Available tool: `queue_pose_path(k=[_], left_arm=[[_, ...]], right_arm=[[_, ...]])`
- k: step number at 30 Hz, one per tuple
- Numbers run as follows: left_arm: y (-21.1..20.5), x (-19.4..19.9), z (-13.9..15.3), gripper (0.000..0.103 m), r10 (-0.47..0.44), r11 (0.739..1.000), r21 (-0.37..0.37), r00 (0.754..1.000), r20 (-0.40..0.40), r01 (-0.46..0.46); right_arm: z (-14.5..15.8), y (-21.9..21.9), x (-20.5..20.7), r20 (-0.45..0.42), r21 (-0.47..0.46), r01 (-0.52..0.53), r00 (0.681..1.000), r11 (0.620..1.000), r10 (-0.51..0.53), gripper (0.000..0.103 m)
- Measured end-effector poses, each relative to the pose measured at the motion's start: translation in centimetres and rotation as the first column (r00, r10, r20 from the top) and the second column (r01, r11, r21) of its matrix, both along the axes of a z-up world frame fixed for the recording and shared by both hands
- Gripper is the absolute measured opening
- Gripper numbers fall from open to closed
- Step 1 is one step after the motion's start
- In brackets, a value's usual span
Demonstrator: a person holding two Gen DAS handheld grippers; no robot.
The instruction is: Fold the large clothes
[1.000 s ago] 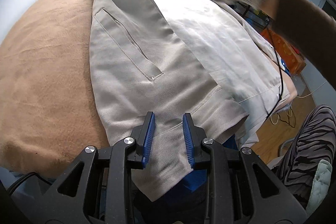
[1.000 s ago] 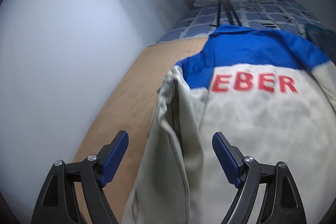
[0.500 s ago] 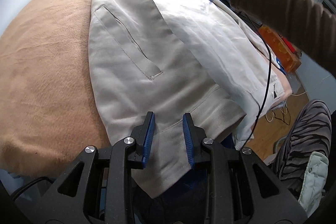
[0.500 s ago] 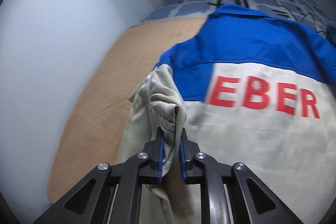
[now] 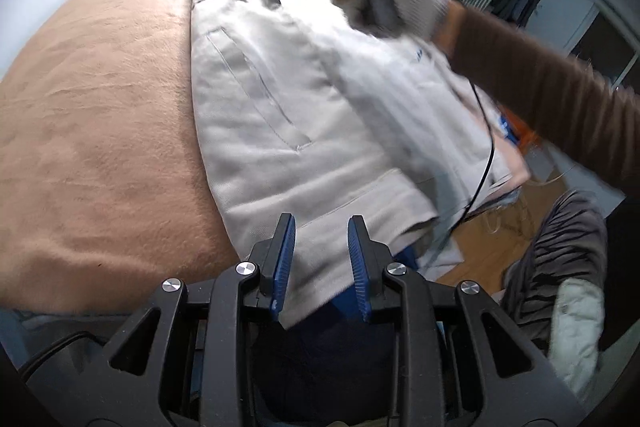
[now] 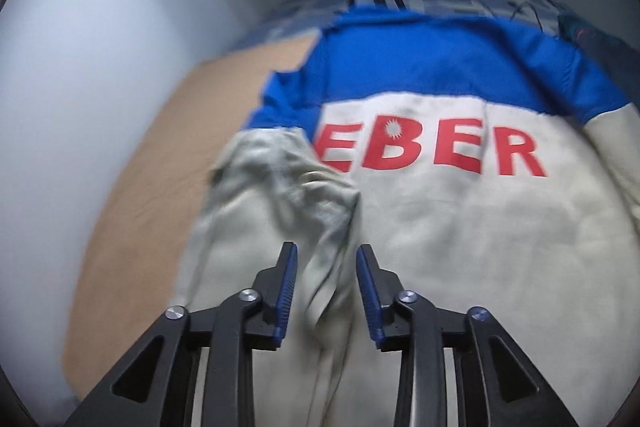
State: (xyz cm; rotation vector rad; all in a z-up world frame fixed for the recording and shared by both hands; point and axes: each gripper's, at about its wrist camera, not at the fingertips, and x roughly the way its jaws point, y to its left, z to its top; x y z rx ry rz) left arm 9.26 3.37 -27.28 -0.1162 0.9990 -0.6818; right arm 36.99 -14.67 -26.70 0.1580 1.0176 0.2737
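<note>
On the tan blanket [image 5: 100, 115] the jacket [image 5: 280, 99] is straddled at its hem by the parted left gripper [image 5: 321, 251], while nothing is pinched by the right gripper [image 6: 326, 279], fingers spread over a bunched fold.

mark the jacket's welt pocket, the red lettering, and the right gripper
welt pocket [image 5: 260, 89], left wrist view, mid-slit on the folded beige panel.
red lettering [image 6: 432, 151], right wrist view, on the letter B.
right gripper [image 6: 326, 287], right wrist view, midway between its blue fingertips.
</note>
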Motion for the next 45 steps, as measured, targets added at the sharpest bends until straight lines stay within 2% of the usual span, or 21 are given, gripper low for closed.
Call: queue_pose_path(k=[3, 7, 11, 15, 17, 19, 21, 23, 26, 28, 30, 32, 34, 35, 36, 38, 40, 45], left_arm=[[1.6, -0.2, 0.9, 0.026, 0.035, 0.999, -0.035, 0.999, 0.018, -0.034], [3.0, -0.1, 1.1, 0.026, 0.078, 0.997, -0.027, 0.997, 0.025, -0.077], [2.7, -0.4, 1.3, 0.026, 0.104, 0.994, -0.020, 0.994, 0.045, -0.103], [0.3, -1.2, 0.9, 0.026, 0.029, 0.999, 0.010, 0.997, 0.073, -0.030], [-0.7, -1.3, 0.2, 0.026, 0.013, 0.999, 0.038, 0.998, 0.062, -0.015], [-1.7, -1.1, -1.1, 0.026, 0.004, 0.997, 0.082, 1.000, 0.015, -0.005], [-2.8, -1.0, -2.5, 0.025, -0.013, 0.989, 0.148, 1.000, -0.016, 0.015], [-3.8, -1.3, -3.1, 0.026, -0.033, 0.977, 0.212, 0.999, 0.008, 0.030], [-4.6, -1.7, -2.6, 0.026, -0.051, 0.965, 0.260, 0.998, 0.042, 0.038], [-4.4, -1.9, -1.6, 0.026, -0.044, 0.974, 0.226, 0.998, 0.054, 0.031], [-4.1, -2.2, 0.0, 0.026, -0.041, 0.983, 0.181, 0.996, 0.074, 0.027], [-4.2, -2.5, 2.1, 0.026, -0.051, 0.987, 0.158, 0.991, 0.124, 0.031], [-4.8, -2.3, 3.9, 0.031, -0.065, 0.988, 0.146, 0.985, 0.162, 0.041], [-4.9, -2.0, 4.6, 0.039, -0.068, 0.990, 0.134, 0.983, 0.172, 0.045], [-5.1, -1.8, 5.2, 0.043, -0.071, 0.991, 0.122, 0.981, 0.178, 0.050], [-6.0, -0.8, 6.5, 0.044, -0.087, 0.993, 0.100, 0.979, 0.183, 0.069], [-6.9, 0.5, 7.2, 0.053, -0.094, 0.992, 0.097, 0.979, 0.183, 0.077], [-8.9, 3.0, 8.5, 0.055, -0.112, 0.992, 0.081, 0.978, 0.175, 0.099]], right_arm=[[2.6, -0.5, -5.7, 0.045, 0.016, -0.060, 0.997, 0.998, 0.059, 0.034], [3.1, 0.8, -13.8, 0.047, 0.046, -0.166, 0.985, 0.985, 0.164, 0.033], [0.8, 2.3, -20.7, 0.007, 0.078, -0.224, 0.975, 0.971, 0.224, 0.030], [-2.5, 2.8, -27.3, -0.059, 0.117, -0.243, 0.966, 0.963, 0.251, 0.028], [-3.7, 3.0, -29.4, -0.069, 0.095, -0.254, 0.963, 0.963, 0.261, 0.029], [-4.3, 3.2, -31.1, -0.054, 0.043, -0.249, 0.967, 0.968, 0.251, 0.029], [-4.7, 3.3, -31.3, -0.055, -0.001, -0.248, 0.967, 0.969, 0.247, 0.029], [-4.9, 3.3, -31.3, -0.061, -0.018, -0.246, 0.968, 0.969, 0.245, 0.029], [-4.2, 3.1, -31.3, -0.058, -0.017, -0.230, 0.972, 0.973, 0.229, 0.030], [-2.8, 2.6, -32.3, -0.014, -0.028, -0.216, 0.976, 0.976, 0.215, 0.039], [-1.2, 1.2, -33.3, 0.051, -0.043, -0.185, 0.981, 0.982, 0.187, 0.059], [0.5, -1.2, -33.9, 0.112, -0.046, -0.136, 0.984, 0.990, 0.141, 0.065], [2.0, -4.3, -34.2, 0.146, -0.055, -0.070, 0.986, 0.996, 0.077, 0.067], [2.4, -5.5, -34.3, 0.154, -0.061, -0.043, 0.987, 0.997, 0.052, 0.067], [2.9, -7.1, -34.3, 0.159, -0.065, -0.012, 0.987, 0.998, 0.022, 0.068], [3.7, -10.2, -34.6, 0.168, -0.068, 0.051, 0.985, 0.996, -0.039, 0.068], [4.4, -13.6, -34.9, 0.175, -0.076, 0.130, 0.978, 0.989, -0.116, 0.073], [5.3, -20.9, -35.6, 0.161, -0.075, 0.285, 0.949, 0.955, -0.271, 0.074]])
